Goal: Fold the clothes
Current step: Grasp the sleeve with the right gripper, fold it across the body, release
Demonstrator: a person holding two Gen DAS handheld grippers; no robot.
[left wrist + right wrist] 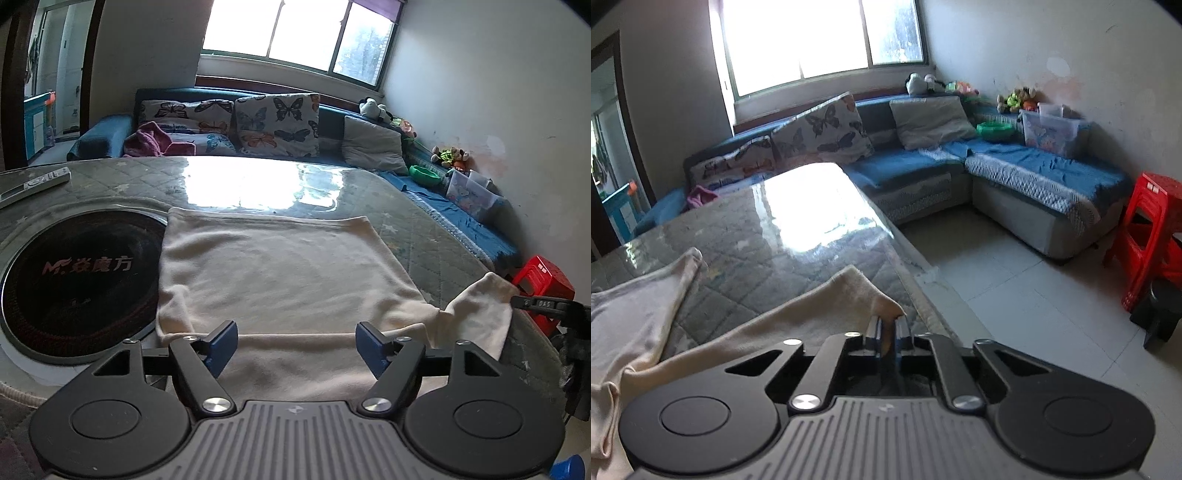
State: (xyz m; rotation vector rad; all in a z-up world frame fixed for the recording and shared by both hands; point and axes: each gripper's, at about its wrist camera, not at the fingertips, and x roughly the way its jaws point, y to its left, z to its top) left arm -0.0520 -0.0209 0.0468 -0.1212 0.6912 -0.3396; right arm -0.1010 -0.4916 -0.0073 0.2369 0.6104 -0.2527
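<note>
Pinching a corner of the cream soft cloth garment [820,310] in the clenched right gripper [889,328], probably its sleeve; lying flat on the quilted grey table [406,236], directly ahead of the released left gripper [295,345], nothing between.

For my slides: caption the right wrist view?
Right hand-held gripper shut on a cream garment corner at the table edge.
</note>
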